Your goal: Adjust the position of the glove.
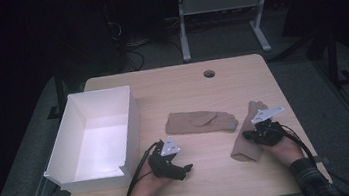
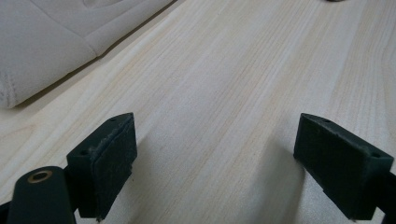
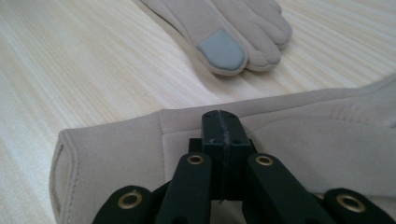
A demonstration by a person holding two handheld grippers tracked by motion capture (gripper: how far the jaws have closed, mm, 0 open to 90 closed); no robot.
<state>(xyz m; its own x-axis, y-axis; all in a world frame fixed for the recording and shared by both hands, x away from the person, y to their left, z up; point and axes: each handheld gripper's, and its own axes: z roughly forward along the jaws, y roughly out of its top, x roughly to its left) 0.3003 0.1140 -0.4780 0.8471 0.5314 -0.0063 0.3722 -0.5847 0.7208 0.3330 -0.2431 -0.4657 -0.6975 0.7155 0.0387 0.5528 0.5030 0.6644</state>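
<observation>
Nearest the table's front edge, the left gripper (image 1: 187, 167) is hovering with jaws spread wide over bare wood, the right gripper (image 3: 223, 122) is pressing its closed jaws onto the near glove (image 3: 140, 140), partly hiding its cuff, while beyond it the far glove (image 1: 200, 122) is lying flat beside the white box (image 1: 129, 118).

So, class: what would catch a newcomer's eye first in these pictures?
Two beige gloves on the wooden table: one glove lies mid-table, the other glove sits under the shut right gripper. A big white box stands at the table's left edge, and the left gripper hangs open over bare wood beside it.
</observation>
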